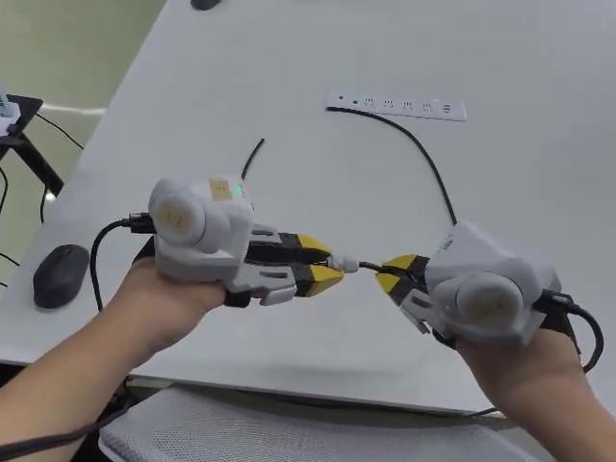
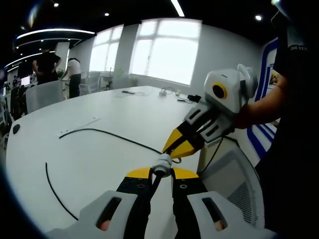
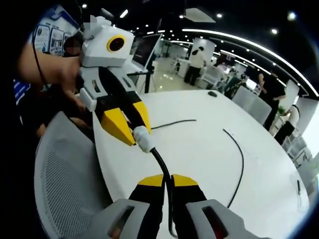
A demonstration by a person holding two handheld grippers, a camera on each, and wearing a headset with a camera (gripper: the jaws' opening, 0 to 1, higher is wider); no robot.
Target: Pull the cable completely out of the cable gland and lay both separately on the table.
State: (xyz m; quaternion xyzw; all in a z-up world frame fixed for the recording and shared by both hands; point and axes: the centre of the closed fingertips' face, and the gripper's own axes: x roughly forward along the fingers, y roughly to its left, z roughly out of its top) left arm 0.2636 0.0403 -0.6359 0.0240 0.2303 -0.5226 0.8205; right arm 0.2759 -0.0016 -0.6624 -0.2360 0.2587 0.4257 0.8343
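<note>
A dark oval computer mouse is lying near the left edge of the white tabletop. The white left gripper with yellow-tipped jaws is hovering over the table's near edge, its jaws pinching tight on the small white plastic cable gland. The thin black cable is running out of the gland into the right gripper, whose jaws are clamping closed on it just beside the gland. Both pieces are hanging in the air, joined. Farther back, a white power strip is lying with its black cord curving nearer.
</note>
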